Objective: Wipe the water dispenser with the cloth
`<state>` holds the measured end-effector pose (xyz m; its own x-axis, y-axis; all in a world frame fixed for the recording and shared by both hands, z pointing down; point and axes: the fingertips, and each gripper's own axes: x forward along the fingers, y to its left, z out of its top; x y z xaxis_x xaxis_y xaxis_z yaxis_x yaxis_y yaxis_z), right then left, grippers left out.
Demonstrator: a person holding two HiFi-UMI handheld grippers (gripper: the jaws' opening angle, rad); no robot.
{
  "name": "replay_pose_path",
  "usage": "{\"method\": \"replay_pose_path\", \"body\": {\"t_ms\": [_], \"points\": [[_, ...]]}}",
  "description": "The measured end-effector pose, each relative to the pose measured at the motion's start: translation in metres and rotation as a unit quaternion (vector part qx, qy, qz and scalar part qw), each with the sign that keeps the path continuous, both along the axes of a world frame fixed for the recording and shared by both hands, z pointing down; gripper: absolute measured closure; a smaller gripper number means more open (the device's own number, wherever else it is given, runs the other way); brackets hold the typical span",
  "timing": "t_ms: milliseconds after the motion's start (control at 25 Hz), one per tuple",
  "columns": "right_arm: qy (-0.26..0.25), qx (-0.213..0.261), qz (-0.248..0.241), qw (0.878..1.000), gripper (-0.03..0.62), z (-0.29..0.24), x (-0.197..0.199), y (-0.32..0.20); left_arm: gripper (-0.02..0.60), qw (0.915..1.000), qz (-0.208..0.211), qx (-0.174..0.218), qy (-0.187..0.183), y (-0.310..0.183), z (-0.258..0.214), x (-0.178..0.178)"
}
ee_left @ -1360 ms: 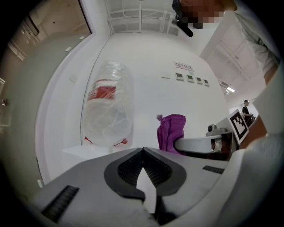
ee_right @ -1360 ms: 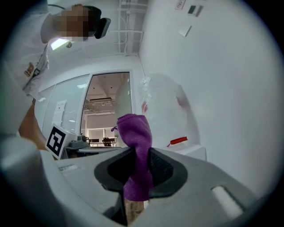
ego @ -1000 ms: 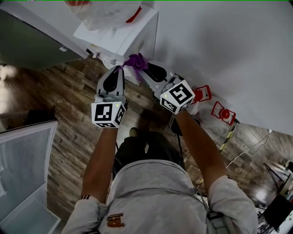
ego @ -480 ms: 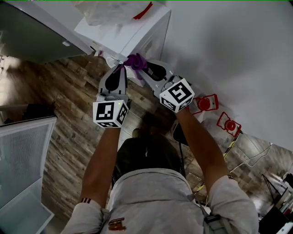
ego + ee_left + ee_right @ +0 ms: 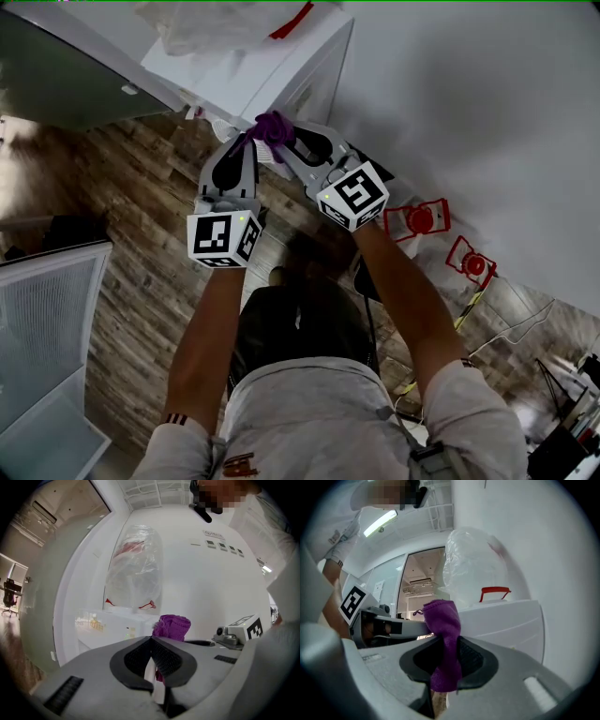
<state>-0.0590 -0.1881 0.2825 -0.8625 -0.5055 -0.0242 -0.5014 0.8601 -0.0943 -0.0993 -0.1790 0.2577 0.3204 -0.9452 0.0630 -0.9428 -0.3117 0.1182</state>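
Cloth [image 5: 443, 616] pinched in my right hand-held gripper [image 5: 446, 656] may slip wiping the water dispenser [image 5: 253, 70]; left hand-held gripper [image 5: 151, 641] closed, empty.

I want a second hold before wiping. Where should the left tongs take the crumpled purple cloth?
Probably the bunched upper end of the crumpled purple cloth, approached from the left tongs' own side: it stands free above the right tongs, which pinch its middle.

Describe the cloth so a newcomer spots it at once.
Find the white water dispenser at the head view's top. Just below its front edge, the cloth sits pinched in the fingers of the right gripper. It's the only purple thing there, small and bunched.
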Motion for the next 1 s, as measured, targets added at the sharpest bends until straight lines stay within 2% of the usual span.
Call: {"method": "replay_pose_path", "body": {"t_ms": [400, 680, 1000], "points": [[-0.004, 0.010, -0.006, 1.000, 0.502, 0.002, 0.008, -0.020, 0.583, 1.0000, 0.006, 0.003, 0.002, -0.013, -0.003, 0.008], [-0.018, -0.012, 0.042, 0.999, 0.502, 0.006, 0.039, -0.064, 0.583, 1.0000, 0.004, -0.006, 0.001, -0.014, 0.001, 0.014], [-0.006, -0.007, 0.070, 0.997, 0.502, 0.010, 0.065, -0.108, 0.583, 0.9999, -0.001, -0.012, -0.005, -0.013, 0.005, 0.013]]}}
